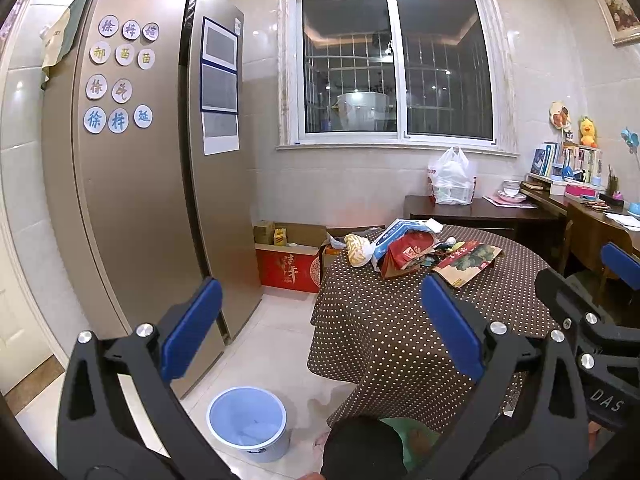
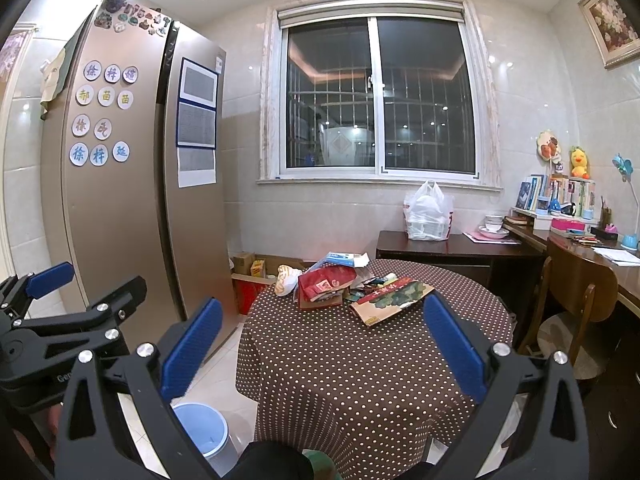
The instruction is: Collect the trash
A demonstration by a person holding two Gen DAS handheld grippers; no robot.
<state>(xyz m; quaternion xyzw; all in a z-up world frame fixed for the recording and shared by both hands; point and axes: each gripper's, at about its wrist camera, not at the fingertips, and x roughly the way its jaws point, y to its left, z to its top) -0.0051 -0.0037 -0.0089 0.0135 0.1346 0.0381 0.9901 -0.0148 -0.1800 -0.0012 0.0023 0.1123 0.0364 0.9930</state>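
Jaws of both grippers gape empty; the flat brown bag [image 2: 390, 300] lies lengthwise across the table [image 2: 360, 360]

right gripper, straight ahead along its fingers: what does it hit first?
Probably the trash pile on the polka-dot table; the flat cardboard packet is its nearest piece. The right gripper is open and empty, nothing nearer in line. Fisheye depth is uncertain.
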